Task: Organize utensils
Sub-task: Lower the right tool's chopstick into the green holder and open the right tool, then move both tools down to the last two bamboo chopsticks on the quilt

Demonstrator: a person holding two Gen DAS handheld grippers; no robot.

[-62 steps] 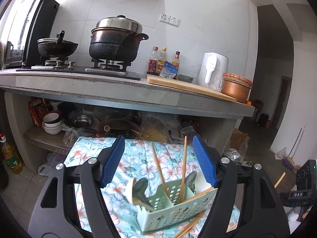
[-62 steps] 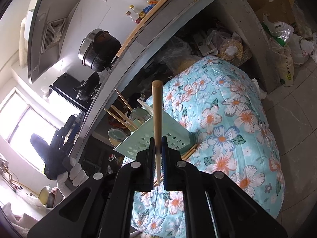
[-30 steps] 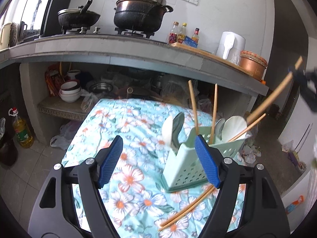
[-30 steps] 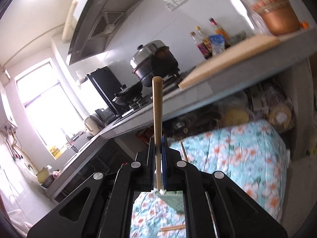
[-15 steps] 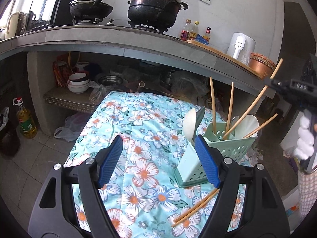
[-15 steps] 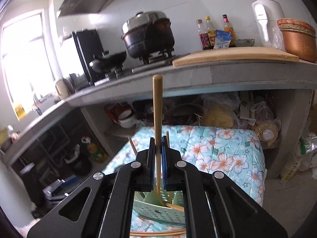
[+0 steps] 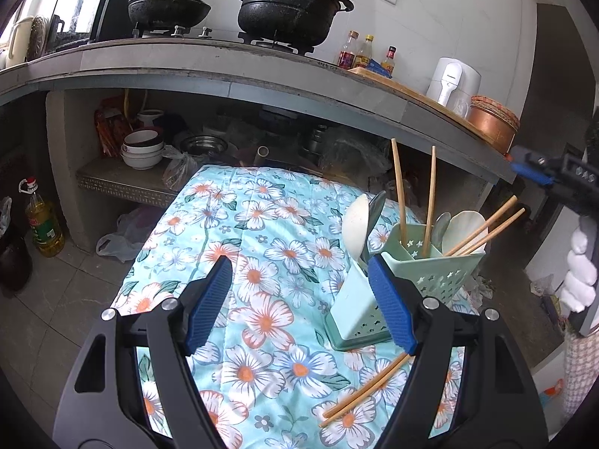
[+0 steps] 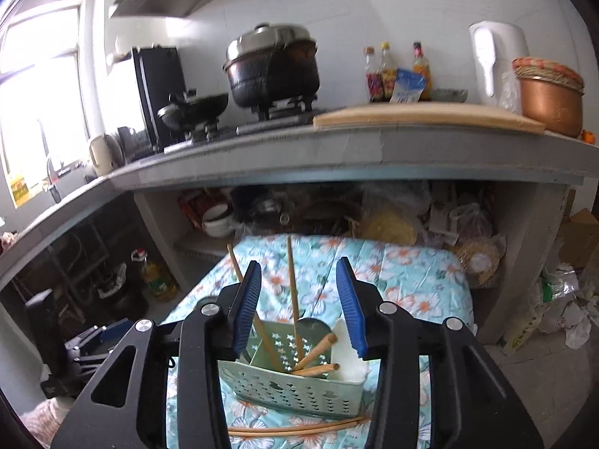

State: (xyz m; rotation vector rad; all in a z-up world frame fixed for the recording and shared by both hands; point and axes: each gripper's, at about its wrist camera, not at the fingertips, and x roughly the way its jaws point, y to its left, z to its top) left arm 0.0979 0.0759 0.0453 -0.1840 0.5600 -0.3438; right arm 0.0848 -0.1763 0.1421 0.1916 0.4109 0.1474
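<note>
A pale green utensil holder (image 7: 415, 280) stands on the floral cloth (image 7: 262, 224). It holds two upright chopsticks (image 7: 400, 194), two leaning chopsticks (image 7: 486, 226) and several spoons (image 7: 357, 224). Two loose chopsticks (image 7: 365, 387) lie on the cloth in front of it. My left gripper (image 7: 301, 299) hangs open and empty just left of the holder. My right gripper (image 8: 298, 307) hovers above the holder (image 8: 292, 385), its jaws opening with nothing held between them. A leaning chopstick (image 8: 314, 351) rests in the compartment below. In the left wrist view the right gripper (image 7: 528, 168) shows at the far right, held by a gloved hand (image 7: 580, 280).
A concrete counter (image 7: 262, 75) behind the table carries a large pot (image 7: 292, 3), a wok, bottles (image 7: 363, 52), a white kettle (image 7: 451, 80) and a copper pot. Bowls (image 7: 142, 149) and bags fill the shelf beneath. An oil bottle (image 7: 43, 224) stands on the floor at left.
My right gripper has parted its jaws and let go of the chopstick, which now leans in the holder. The left gripper has stayed open and barely moved.
</note>
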